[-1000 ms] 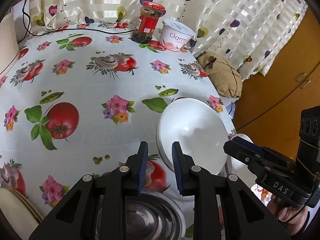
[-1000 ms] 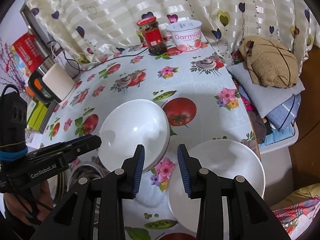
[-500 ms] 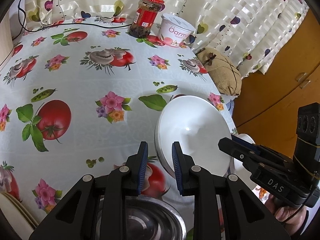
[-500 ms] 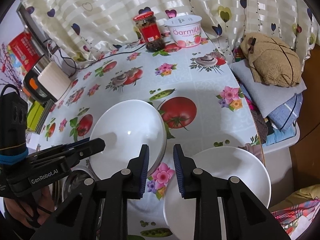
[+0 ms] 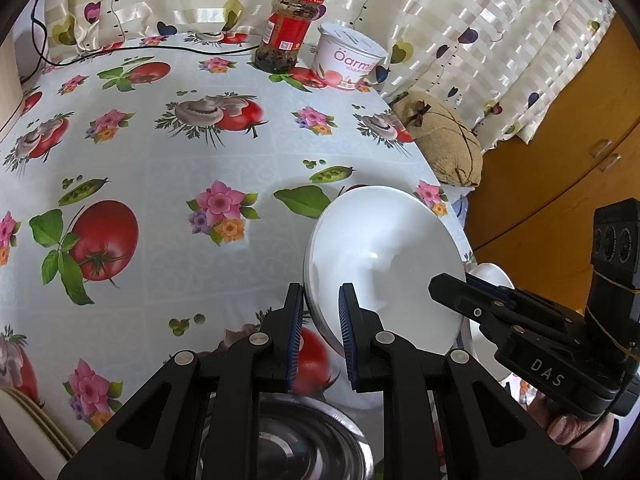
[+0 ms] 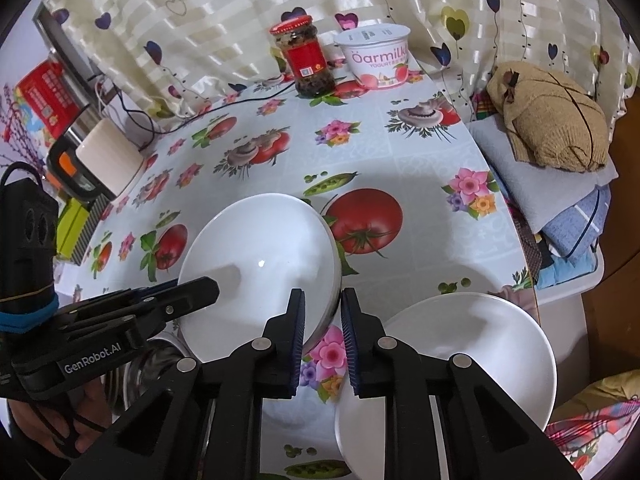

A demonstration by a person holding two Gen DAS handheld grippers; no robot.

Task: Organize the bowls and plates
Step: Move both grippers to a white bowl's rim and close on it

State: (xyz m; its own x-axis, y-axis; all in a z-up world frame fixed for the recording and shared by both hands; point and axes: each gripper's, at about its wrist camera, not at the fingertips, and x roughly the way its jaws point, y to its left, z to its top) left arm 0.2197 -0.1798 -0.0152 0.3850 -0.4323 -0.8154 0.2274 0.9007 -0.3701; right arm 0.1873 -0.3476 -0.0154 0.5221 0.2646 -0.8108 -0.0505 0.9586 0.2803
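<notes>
Both sets of fingers are pinching opposite rim edges of the white bowl (image 6: pixel 256 264): left gripper (image 5: pixel 318 336) on one side, right gripper (image 6: pixel 322 336) on the other. It's glazed, stiff, slippery and breakable, so the rim is the only real handhold. It hangs tilted above the bench (image 5: pixel 168 160), just past the fingertips.

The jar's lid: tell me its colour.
Red; the jar's lid shows best in the right wrist view.
</notes>
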